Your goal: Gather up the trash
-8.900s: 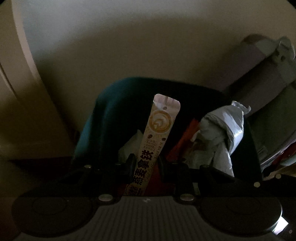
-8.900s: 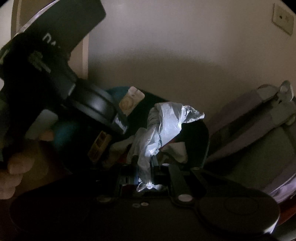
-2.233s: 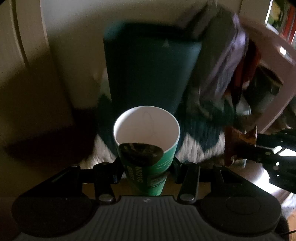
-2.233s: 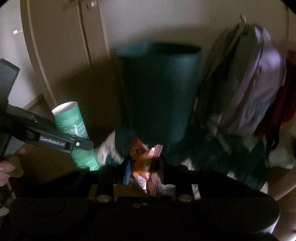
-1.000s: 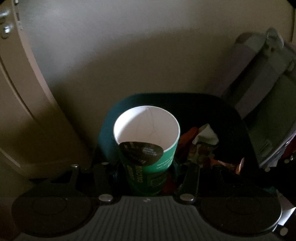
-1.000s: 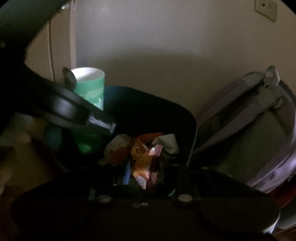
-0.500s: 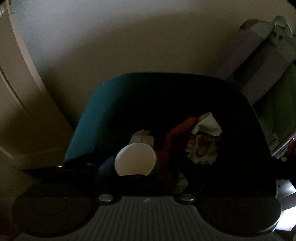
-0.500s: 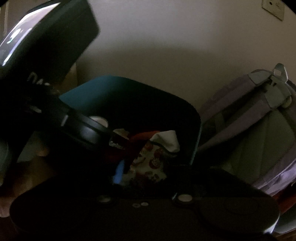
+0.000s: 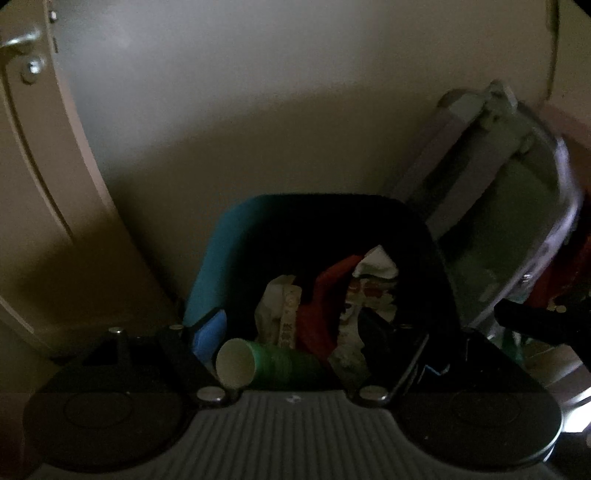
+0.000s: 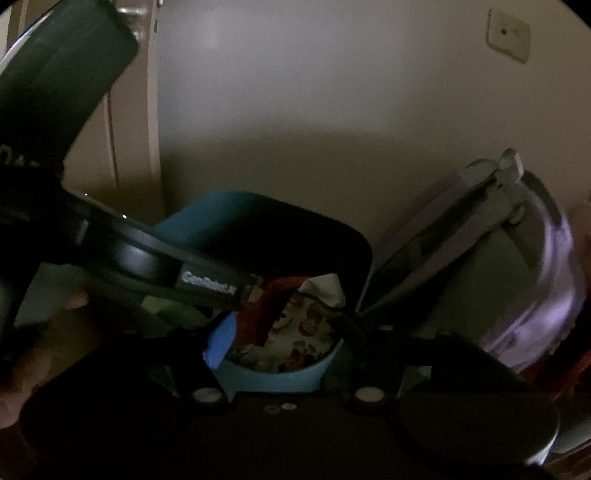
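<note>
A teal trash bin (image 9: 210, 266) stands against the wall and holds several pieces of trash. A green paper cup (image 9: 258, 363) lies on its side at the bin's near edge, mouth to the left. Beside it lie a coffee stick packet (image 9: 290, 317), a red wrapper (image 9: 321, 306) and a printed white wrapper (image 9: 364, 295). My left gripper (image 9: 295, 332) is open and empty over the bin. My right gripper (image 10: 284, 339) is open and empty above the bin's near rim (image 10: 273, 378), over the printed wrapper (image 10: 299, 328). The left gripper's body (image 10: 140, 258) crosses the right wrist view.
A grey-purple backpack (image 9: 509, 206) leans against the wall right of the bin and also shows in the right wrist view (image 10: 498, 266). A beige door (image 9: 33, 184) with a handle is at the left. A wall socket (image 10: 508, 31) sits high on the right.
The green cup left my left gripper, dropped into the bin and tipped onto its side. The snack wrapper left my right gripper. Both grippers have pulled back a little from the bin.
</note>
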Available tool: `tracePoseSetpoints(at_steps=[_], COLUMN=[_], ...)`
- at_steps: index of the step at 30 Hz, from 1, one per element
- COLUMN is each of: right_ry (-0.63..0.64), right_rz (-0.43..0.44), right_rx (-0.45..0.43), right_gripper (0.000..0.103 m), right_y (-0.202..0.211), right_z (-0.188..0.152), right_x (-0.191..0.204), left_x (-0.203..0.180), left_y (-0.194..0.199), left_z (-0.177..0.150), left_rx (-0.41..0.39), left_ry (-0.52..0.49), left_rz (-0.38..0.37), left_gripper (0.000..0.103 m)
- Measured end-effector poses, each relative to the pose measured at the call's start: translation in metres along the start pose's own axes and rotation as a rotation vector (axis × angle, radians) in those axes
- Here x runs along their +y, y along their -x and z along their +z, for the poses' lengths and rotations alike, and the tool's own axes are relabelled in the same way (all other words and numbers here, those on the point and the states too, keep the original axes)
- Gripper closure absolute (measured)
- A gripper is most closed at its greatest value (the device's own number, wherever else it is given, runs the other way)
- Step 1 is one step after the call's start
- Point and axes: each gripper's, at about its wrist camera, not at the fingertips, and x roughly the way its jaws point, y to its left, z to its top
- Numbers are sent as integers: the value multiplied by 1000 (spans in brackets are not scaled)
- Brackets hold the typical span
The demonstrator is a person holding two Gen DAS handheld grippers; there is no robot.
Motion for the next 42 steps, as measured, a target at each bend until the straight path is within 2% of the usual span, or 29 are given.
tracePoseSetpoints(at_steps=[8, 17, 22, 26, 32, 38, 42], right_ry=[-15, -30, -57, -70, -68, -49, -64], right_rz=[-11, 9, 30, 44, 72, 97, 117], right_rx=[-49, -93, -134, -154, -192, -256, -286], right_gripper=[37, 33, 22, 17, 8, 0, 0], right_y=[68, 139, 176, 196, 219, 241, 247], right_z=[-5, -30, -48, -64, -87, -108, -123], right_x=[7, 18, 23, 27, 39, 50, 50], left_x=[0, 2, 4, 6, 4, 13, 18], left_y=[77, 147, 177, 201, 220, 225, 231], left_z=[-23, -68, -99, -124, -157, -187, -207], left_rx=[-63, -110, -151, -200, -226, -220, -239], left_ry=[-1, -13, -27, -33, -35, 27, 54], left_rz=[-11, -40, -34, -29, -38, -75, -79], left_gripper=[25, 25, 23, 23, 21, 20, 8])
